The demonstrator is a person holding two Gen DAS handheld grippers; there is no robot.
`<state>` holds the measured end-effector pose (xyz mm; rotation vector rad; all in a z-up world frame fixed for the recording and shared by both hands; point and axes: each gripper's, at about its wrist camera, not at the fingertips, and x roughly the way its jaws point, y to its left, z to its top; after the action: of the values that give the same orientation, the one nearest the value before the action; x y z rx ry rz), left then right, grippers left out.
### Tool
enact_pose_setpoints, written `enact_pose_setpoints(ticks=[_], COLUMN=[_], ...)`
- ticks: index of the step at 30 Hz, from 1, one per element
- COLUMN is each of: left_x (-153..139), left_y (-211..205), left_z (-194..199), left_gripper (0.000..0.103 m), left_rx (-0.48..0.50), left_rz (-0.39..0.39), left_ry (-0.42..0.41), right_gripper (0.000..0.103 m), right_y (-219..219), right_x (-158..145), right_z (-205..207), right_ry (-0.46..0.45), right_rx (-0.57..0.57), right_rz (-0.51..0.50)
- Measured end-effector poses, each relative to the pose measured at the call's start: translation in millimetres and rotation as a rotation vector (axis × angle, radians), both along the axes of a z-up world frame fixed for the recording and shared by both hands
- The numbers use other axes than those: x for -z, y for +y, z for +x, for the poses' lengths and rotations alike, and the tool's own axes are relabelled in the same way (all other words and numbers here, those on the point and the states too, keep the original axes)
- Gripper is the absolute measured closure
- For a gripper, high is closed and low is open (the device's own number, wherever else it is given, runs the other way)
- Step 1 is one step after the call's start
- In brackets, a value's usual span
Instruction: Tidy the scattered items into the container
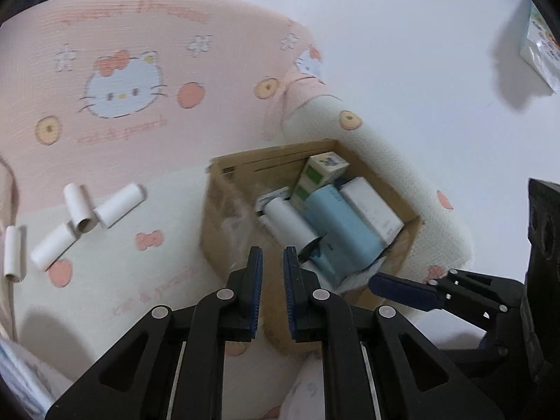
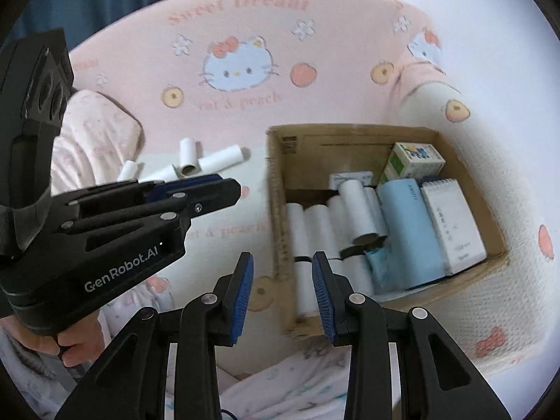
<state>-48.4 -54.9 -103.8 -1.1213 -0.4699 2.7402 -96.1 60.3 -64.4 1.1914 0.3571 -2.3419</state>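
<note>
Four white paper rolls (image 1: 87, 215) lie scattered on the pink cartoon blanket (image 1: 147, 35), left of the cardboard box (image 2: 276, 182). Inside it sit more white rolls (image 2: 315, 231), a blue pack (image 2: 409, 224) and cartons. Left gripper (image 1: 272, 262) narrow, empty; right gripper (image 2: 282, 273) part-open, empty, above the box's near edge

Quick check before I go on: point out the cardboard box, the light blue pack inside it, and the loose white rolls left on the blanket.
cardboard box (image 2: 280, 217): right wrist view, its left wall.
light blue pack (image 2: 406, 231): right wrist view, middle of its top face.
loose white rolls (image 1: 119, 206): left wrist view, side of the rightmost roll.
</note>
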Motion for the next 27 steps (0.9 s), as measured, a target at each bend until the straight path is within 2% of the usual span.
enact_pose_setpoints(ticks=[4, 6, 10, 16, 19, 27], left_x=[16.3, 26.1, 44.8, 72.6, 83.9, 111.8], left_y=[-14.3, -25.9, -56.1, -102.2, -119.5, -147.0], left_z=[17.1, 26.7, 43.3, 56.1, 58.8, 44.3], left_gripper=[0.089, 0.089, 0.089, 0.089, 0.086, 0.077], left_rx=[-0.039, -0.06, -0.127, -0.248, -0.298, -0.299], left_rz=[-0.057, -0.049, 0.014, 0.12, 0.165, 0.221], left_ry=[-0.022, -0.034, -0.059, -0.096, -0.096, -0.121], right_gripper=[0.052, 0.051, 0.05, 0.046, 0.045, 0.045], right_y=[-2.0, -4.3, -14.2, -22.5, -30.6, -63.0], right_x=[6.6, 11.3, 17.1, 15.3, 15.8, 29.3], right_z=[27.6, 36.8, 46.4, 39.5, 35.7, 22.6], right_ry=[-0.002, -0.013, 0.018, -0.009, 0.002, 0.012], right_rx=[-0.029, -0.02, 0.025, 0.072, 0.073, 0.059], right_rz=[-0.127, -0.153, -0.107, -0.142, -0.116, -0.051])
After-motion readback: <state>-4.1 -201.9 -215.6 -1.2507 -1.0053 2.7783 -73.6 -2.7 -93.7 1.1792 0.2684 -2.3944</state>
